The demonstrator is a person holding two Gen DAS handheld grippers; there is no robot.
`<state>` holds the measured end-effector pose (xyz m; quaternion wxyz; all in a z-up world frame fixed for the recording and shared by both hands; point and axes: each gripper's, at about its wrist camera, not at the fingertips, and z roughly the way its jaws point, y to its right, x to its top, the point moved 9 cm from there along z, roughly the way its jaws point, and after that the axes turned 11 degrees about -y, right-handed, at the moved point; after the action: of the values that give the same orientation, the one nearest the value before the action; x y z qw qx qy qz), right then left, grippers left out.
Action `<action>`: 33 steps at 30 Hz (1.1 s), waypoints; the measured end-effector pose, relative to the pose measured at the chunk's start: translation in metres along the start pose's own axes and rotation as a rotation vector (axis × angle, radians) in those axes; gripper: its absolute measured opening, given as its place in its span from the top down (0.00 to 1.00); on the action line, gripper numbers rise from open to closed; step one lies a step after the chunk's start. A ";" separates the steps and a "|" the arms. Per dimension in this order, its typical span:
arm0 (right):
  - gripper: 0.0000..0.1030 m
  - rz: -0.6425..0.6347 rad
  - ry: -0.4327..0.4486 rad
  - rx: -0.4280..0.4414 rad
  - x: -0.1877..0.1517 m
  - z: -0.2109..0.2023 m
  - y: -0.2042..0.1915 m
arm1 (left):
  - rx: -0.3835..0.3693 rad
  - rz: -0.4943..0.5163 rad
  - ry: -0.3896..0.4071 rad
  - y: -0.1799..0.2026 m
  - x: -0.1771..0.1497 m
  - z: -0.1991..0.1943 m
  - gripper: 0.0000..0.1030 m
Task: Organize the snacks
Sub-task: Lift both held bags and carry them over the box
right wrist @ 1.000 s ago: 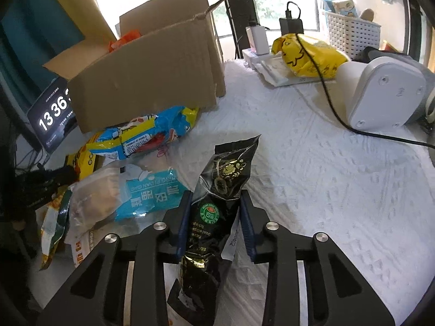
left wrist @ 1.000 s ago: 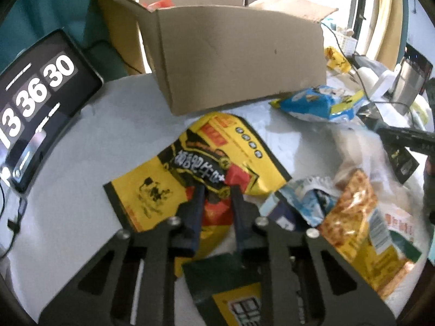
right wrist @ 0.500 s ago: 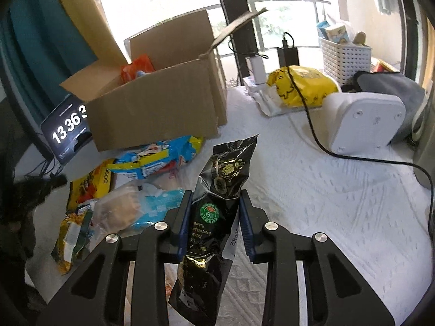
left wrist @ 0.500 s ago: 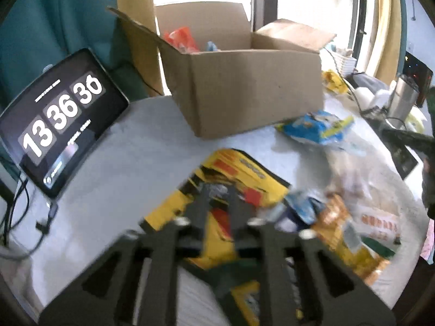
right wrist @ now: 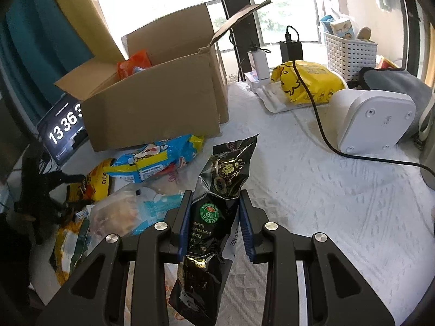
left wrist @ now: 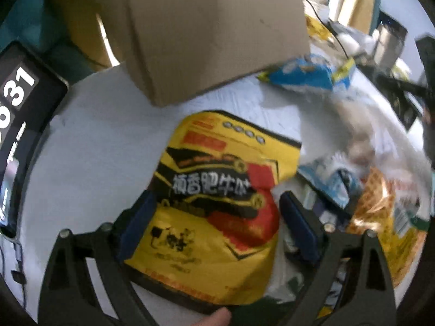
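My left gripper (left wrist: 217,217) is open, its blue pads on either side of a yellow, black and red snack bag (left wrist: 217,198) lying on the white table. The cardboard box (left wrist: 212,32) stands just beyond it. My right gripper (right wrist: 214,217) is shut on a black snack pouch (right wrist: 220,190) and holds it upright above the table. In the right wrist view the open cardboard box (right wrist: 152,114) stands at the back left with an orange packet (right wrist: 133,65) inside.
A blue and yellow bag (left wrist: 307,73) lies by the box; it also shows in the right wrist view (right wrist: 155,160). More snack bags (left wrist: 380,212) are piled at the right. A clock tablet (right wrist: 64,133), a white device (right wrist: 372,119) with a black cable, a yellow bag (right wrist: 307,81) and a white basket (right wrist: 350,51) stand around.
My left gripper was shut, lifted back, then came down again with its jaws opened wide around the yellow bag. My right gripper has risen slightly with the black pouch.
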<state>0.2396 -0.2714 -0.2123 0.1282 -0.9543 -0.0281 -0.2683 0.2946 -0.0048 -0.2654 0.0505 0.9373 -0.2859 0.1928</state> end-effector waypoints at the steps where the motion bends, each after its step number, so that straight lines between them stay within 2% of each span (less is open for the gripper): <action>1: 0.67 0.001 -0.001 0.004 0.001 0.001 0.000 | -0.001 -0.009 0.004 0.000 0.000 0.000 0.10; 4: 0.67 -0.001 -0.002 0.012 0.002 0.004 -0.002 | 0.005 -0.032 0.011 0.000 -0.001 -0.001 0.11; 6: 0.67 -0.007 0.003 0.021 0.004 0.003 -0.006 | 0.008 -0.043 0.030 0.000 -0.003 -0.005 0.27; 8: 0.67 -0.019 0.014 0.023 0.006 -0.001 -0.011 | 0.009 -0.075 0.043 0.000 -0.006 -0.011 0.53; 10: 0.67 -0.032 0.030 0.028 0.009 -0.008 -0.014 | -0.008 -0.087 0.057 0.004 -0.008 -0.018 0.57; 14: 0.67 -0.056 0.058 0.035 0.015 -0.021 -0.019 | -0.048 -0.118 0.076 0.017 -0.014 -0.027 0.58; 19: 0.67 -0.086 0.088 0.044 0.019 -0.035 -0.026 | -0.079 -0.189 0.159 0.027 -0.019 -0.059 0.58; 23: 0.67 -0.113 0.121 0.055 0.027 -0.047 -0.035 | -0.062 -0.216 0.237 0.030 -0.017 -0.093 0.58; 33: 0.67 -0.204 0.205 0.071 0.062 -0.074 -0.060 | 0.010 -0.260 0.394 0.023 0.018 -0.153 0.58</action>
<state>0.2480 -0.2333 -0.1056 0.1360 -0.9090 -0.1210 -0.3750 0.2453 -0.0019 -0.1180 0.1249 0.9108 -0.1462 0.3652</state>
